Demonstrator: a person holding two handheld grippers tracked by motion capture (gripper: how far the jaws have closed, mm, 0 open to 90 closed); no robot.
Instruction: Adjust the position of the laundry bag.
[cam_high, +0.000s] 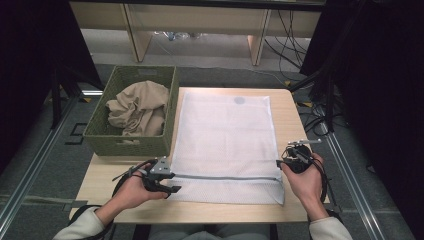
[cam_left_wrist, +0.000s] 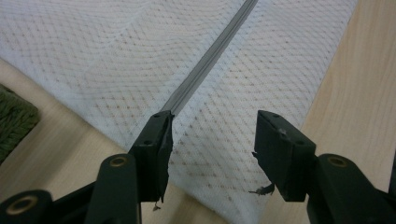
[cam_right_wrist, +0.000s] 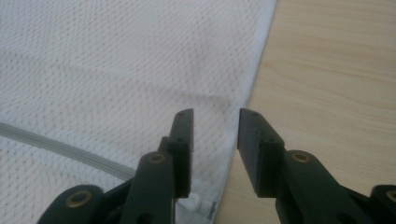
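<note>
Mesh bag (cam_high: 227, 140): white, flat on the desk (cam_high: 292, 120), its grey zipper (cam_high: 225, 176) running left to right near the near edge.
My left gripper (cam_high: 167, 182): at the bag's near left corner, jaws apart over the zipper's left end, pinching nothing.
My right gripper (cam_high: 285, 164): at the zipper's right end on the bag's right edge, jaws apart (the hem sits just below them), holding nothing.
Basket (cam_high: 132, 142): green woven, just left of the bag, with a crumpled beige cloth (cam_high: 137, 110) inside.
</note>
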